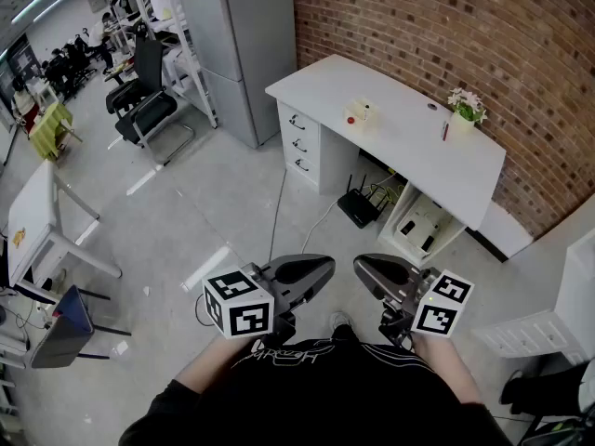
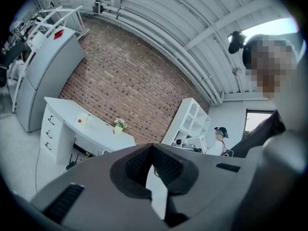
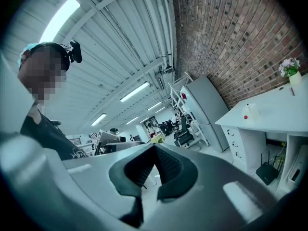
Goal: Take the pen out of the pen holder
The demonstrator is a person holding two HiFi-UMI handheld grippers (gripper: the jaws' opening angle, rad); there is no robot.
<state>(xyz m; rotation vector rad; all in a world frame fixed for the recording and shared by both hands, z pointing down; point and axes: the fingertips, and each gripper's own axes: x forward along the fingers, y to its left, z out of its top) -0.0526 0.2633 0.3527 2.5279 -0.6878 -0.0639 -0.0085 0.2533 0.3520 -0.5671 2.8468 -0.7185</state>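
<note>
A white desk (image 1: 409, 151) stands across the room against the brick wall. On its far end sits a small white pot with flowers (image 1: 464, 111), and a thin dark red pen (image 1: 445, 130) stands upright just left of it; I cannot make out what holds the pen. I hold both grippers close to my body, far from the desk, tips turned toward each other. My left gripper (image 1: 327, 268) is shut and empty, jaws meeting (image 2: 152, 146). The right gripper (image 1: 360, 266) is also shut with nothing in it (image 3: 155, 147). The right gripper view shows the pot (image 3: 290, 71) and pen (image 3: 291, 91) far off.
A small white box with a red button (image 1: 359, 112) sits mid-desk. A black router (image 1: 357, 207) and cables lie under the desk. A tall grey cabinet (image 1: 246, 45), an office chair (image 1: 144, 100), a white side table (image 1: 37, 212) and a low white shelf (image 1: 539, 333) ring the concrete floor.
</note>
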